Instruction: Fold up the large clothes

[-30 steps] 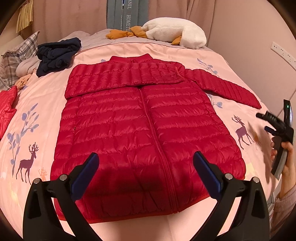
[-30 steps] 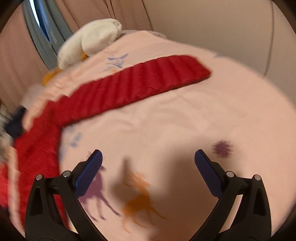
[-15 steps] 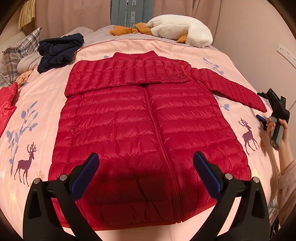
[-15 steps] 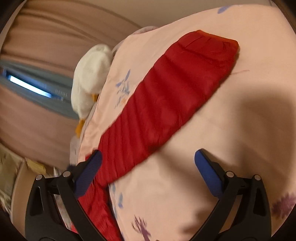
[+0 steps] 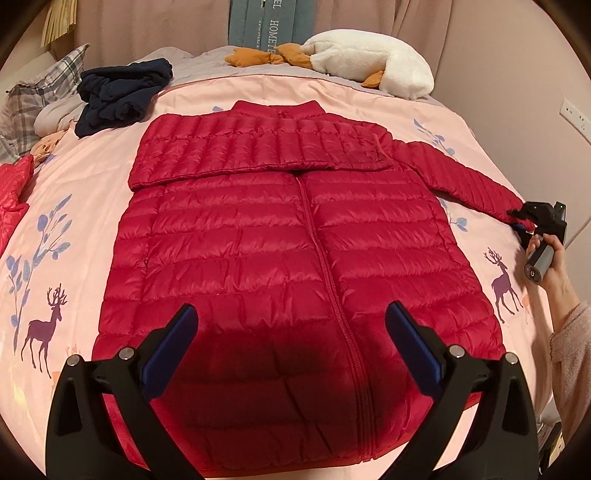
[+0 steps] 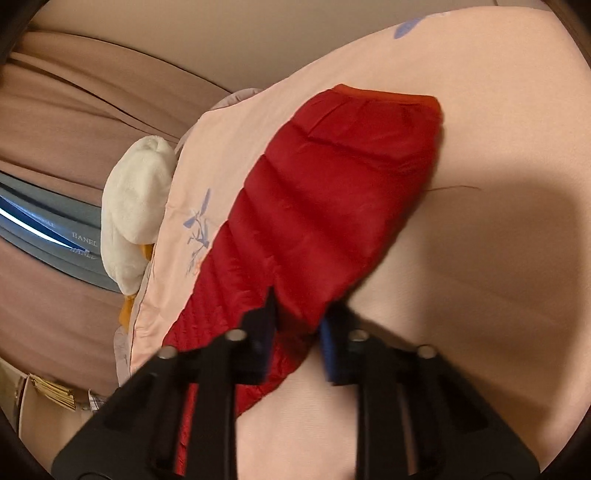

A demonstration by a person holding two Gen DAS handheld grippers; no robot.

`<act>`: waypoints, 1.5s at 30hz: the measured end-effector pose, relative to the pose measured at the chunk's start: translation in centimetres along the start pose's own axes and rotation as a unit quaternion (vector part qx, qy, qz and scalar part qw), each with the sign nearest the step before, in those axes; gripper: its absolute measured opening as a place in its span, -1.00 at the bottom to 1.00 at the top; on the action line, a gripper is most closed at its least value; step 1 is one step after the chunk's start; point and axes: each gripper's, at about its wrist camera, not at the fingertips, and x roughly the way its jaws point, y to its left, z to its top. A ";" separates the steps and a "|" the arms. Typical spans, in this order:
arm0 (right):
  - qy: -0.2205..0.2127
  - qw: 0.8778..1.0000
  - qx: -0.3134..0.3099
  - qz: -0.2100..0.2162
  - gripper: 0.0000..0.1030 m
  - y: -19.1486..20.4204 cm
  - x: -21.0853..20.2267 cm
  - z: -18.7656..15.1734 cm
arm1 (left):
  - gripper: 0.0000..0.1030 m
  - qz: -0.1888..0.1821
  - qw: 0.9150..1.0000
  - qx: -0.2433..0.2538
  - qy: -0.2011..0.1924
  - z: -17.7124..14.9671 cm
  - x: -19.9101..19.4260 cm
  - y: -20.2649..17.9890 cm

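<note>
A red quilted down jacket (image 5: 295,258) lies flat, front up, on the pink bedspread (image 5: 55,240). One sleeve is folded across its chest (image 5: 258,151); the other sleeve (image 5: 469,177) stretches out to the right. My left gripper (image 5: 290,343) is open and empty, hovering above the jacket's hem. My right gripper (image 6: 297,328) is shut on that outstretched sleeve (image 6: 332,206) near its cuff; it also shows in the left wrist view (image 5: 524,218) at the sleeve's end.
A white plush goose (image 5: 373,70) and a grey cushion (image 5: 269,22) lie at the head of the bed. A dark navy garment (image 5: 122,92) and a plaid pillow (image 5: 33,96) sit at the back left. Another red garment (image 5: 11,184) lies at the left edge. A wall is at the right.
My right gripper moved in to the outstretched sleeve and closed on it near the cuff. My left gripper stayed open and shifted slightly over the hem.
</note>
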 end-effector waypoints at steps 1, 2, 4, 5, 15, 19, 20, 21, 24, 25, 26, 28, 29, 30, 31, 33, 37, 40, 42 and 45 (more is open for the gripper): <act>-0.003 1.000 -0.007 -0.001 -0.87 0.2 -0.3 -0.1 | 0.97 0.000 1.000 -0.003 -0.001 -0.1 -0.2 0.3; -0.008 1.000 -0.019 0.000 -0.89 0.8 -0.8 -0.3 | 0.97 -0.001 1.000 -0.005 -0.002 -0.2 -0.3 0.5; -0.023 0.998 -0.057 0.015 -0.92 2.7 -2.1 -1.0 | 0.97 -0.005 1.000 -0.016 -0.004 -0.5 -0.7 1.2; -0.028 0.996 -0.080 0.024 -0.92 3.8 -2.8 -1.4 | 0.97 -0.007 1.000 -0.020 -0.005 -0.6 -0.8 1.5; -0.039 0.899 -0.419 0.121 -0.92 19.2 -8.4 -13.5 | 0.97 -0.043 0.995 -0.085 -0.015 -1.5 -1.9 4.4; -0.014 0.842 -0.522 0.136 -0.90 21.8 -8.6 -20.9 | 0.97 -0.068 0.991 -0.112 -0.021 -1.3 -2.1 5.5; -0.007 0.824 -0.551 0.135 -0.89 22.3 -8.4 -23.1 | 0.97 -0.073 0.990 -0.117 -0.024 -1.2 -2.1 5.7; -0.002 0.805 -0.578 0.133 -0.87 22.3 -8.5 -25.3 | 0.97 -0.079 0.989 -0.120 -0.026 -1.0 -2.0 5.8; 0.024 0.751 -0.649 0.114 -0.71 22.5 -7.2 -30.9 | 0.97 -0.099 0.986 -0.134 -0.027 -0.1 -1.6 6.1; 0.035 0.738 -0.664 0.110 -0.62 22.1 -7.2 -32.2 | 0.97 -0.108 0.984 -0.139 -0.028 0.1 -1.3 6.1; 0.049 0.723 -0.681 0.106 -0.54 21.7 -6.9 -33.7 | 0.97 -0.114 0.983 -0.142 -0.028 0.3 -1.1 6.1; 0.069 0.706 -0.698 0.100 -0.21 21.2 -6.2 -35.4 | 0.97 -0.132 0.979 -0.152 -0.027 0.9 -0.4 6.2; 0.077 0.702 -0.701 0.098 -0.07 20.9 -6.3 -35.9 | 0.97 -0.141 0.977 -0.158 -0.026 1.2 0.1 6.2; 0.079 0.704 -0.699 0.097 0.13 20.8 -6.6 -36.2 | 0.97 -0.151 0.974 -0.167 -0.022 1.6 0.6 6.3; 0.084 0.707 -0.695 0.102 0.15 20.5 -6.8 -36.1 | 0.97 -0.158 0.972 -0.173 -0.019 1.9 0.9 6.4; 0.084 0.715 -0.685 0.109 0.17 20.1 -7.5 -35.3 | 0.97 -0.179 0.966 -0.184 -0.015 2.6 1.8 6.5; 0.071 0.750 -0.646 0.124 0.29 19.0 -9.4 -32.8 | 0.97 -0.215 0.953 -0.215 -0.004 4.3 4.3 6.9; 0.067 0.780 -0.607 0.137 0.34 17.2 -11.3 -30.7 | 0.97 -0.260 0.933 -0.251 0.011 5.8 7.1 7.2; 0.065 0.794 -0.587 0.146 0.35 16.6 -12.2 -29.8 | 0.97 -0.282 0.919 -0.273 0.025 6.7 9.2 7.2; 0.061 0.810 -0.561 0.160 0.37 15.6 -13.1 -28.9 | 0.97 -0.288 0.912 -0.290 0.041 7.5 11.8 6.9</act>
